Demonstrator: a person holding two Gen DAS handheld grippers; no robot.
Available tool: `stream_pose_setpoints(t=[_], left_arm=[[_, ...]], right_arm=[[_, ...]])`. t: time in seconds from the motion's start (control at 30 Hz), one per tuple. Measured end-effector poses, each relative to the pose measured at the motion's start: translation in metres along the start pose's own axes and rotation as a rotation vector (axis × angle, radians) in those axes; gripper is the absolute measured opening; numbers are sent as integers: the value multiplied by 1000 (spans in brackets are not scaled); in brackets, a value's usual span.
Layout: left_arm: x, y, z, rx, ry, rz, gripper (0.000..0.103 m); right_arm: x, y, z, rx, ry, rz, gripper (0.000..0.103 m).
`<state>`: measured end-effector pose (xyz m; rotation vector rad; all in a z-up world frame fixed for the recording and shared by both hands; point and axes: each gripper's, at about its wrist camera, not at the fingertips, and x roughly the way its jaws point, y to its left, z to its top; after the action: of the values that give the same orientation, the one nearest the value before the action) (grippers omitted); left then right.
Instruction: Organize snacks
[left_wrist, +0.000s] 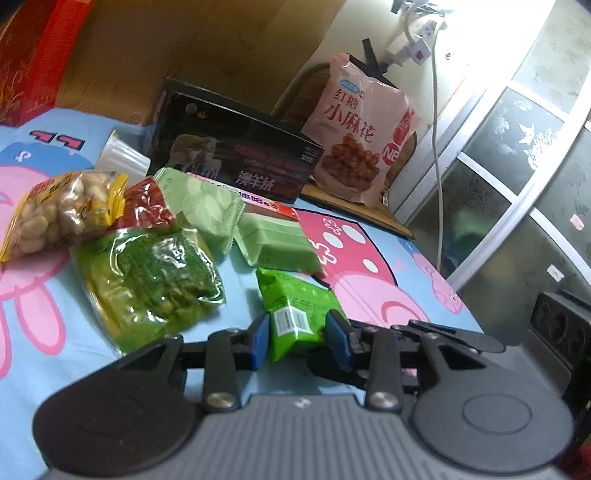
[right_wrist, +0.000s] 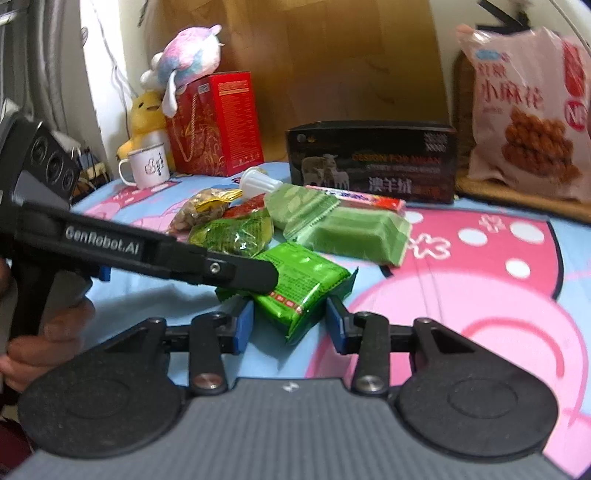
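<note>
The left gripper is held low, its blue pads pressed against both sides of a green packet. The right gripper is held spread wide, pads apart. A hand is wrapped round the left handle.

"GenRobot.AI" shows white on the left gripper's black arm, the pink snack bag shouts 红糖 小麻花, the black box carries 澳羊城, and there's "30000" small on that box's corner.
</note>
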<state>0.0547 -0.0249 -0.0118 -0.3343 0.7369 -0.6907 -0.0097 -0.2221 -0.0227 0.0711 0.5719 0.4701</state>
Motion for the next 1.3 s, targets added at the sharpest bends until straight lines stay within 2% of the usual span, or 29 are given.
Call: stream_pose_setpoints(t=[0.17, 1.3], left_arm=[[1, 5, 0, -29, 7, -9, 35], [0, 6, 0, -31, 6, -11, 34]], right_arm=[[2, 0, 0, 6, 2, 3, 46], [2, 0, 0, 12, -1, 5, 47]])
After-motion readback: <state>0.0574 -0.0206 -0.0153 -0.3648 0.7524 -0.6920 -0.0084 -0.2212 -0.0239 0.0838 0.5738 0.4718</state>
